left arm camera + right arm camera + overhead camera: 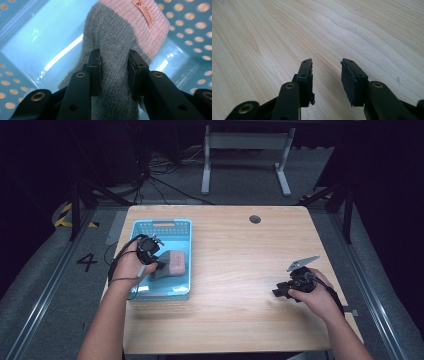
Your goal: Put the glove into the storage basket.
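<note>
Light wooden table (235,285) with pale grain, blue perforated basket (162,227) lying on it under and around the left gripper (159,265), well left of the right gripper (276,292), small dark round grommet (255,219) in the tabletop beyond the right gripper, bare wood between the two grippers

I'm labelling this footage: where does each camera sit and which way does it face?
High view: above the person's side, facing forward and down on the wooden table; both forearms show.
Left gripper view: on the left gripper, looking at the grey-and-pink knitted sock.
Right gripper view: on the right gripper, facing tabletop.
Shared: sock and blue perforated plastic basket.
</note>
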Motion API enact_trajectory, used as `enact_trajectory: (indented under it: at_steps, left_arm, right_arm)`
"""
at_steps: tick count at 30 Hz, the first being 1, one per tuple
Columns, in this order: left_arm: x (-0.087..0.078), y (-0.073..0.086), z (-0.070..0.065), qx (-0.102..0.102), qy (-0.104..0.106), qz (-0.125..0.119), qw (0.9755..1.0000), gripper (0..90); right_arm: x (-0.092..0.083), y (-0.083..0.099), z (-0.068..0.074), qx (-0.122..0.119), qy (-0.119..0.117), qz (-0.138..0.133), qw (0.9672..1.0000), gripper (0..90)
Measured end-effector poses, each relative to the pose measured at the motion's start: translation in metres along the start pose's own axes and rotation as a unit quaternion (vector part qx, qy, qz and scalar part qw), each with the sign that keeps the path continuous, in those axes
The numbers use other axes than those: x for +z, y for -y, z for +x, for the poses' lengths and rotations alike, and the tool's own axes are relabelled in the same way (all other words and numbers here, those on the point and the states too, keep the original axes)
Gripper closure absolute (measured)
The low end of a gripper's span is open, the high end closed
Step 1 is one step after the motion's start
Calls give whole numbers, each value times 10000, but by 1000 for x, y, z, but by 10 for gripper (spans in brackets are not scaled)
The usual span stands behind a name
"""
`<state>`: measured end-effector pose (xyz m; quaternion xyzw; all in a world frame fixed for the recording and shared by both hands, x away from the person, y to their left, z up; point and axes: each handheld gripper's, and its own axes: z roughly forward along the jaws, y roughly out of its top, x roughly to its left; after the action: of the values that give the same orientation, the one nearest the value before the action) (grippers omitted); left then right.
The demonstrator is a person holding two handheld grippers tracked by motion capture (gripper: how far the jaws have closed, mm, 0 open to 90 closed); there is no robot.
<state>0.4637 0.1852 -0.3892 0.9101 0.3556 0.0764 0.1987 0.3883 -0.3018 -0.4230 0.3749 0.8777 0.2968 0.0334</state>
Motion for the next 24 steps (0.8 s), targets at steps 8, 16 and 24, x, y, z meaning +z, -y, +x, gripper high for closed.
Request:
enact_trajectory:
  at_steps: [8,16,24]
  left_arm:
    - [15,-1,3,58,73,117,9999,664]
    - [25,1,3,192,-112,52,9997,514]
    - [17,3,0,185,-348,-311,9987,387]
  right_arm:
    - [-5,-1,6,-101,55,-43,9999,616]
    - [-9,-2,11,-160,48,-89,9998,616]
    - [-8,-7,12,-215,14,-100,9997,614]
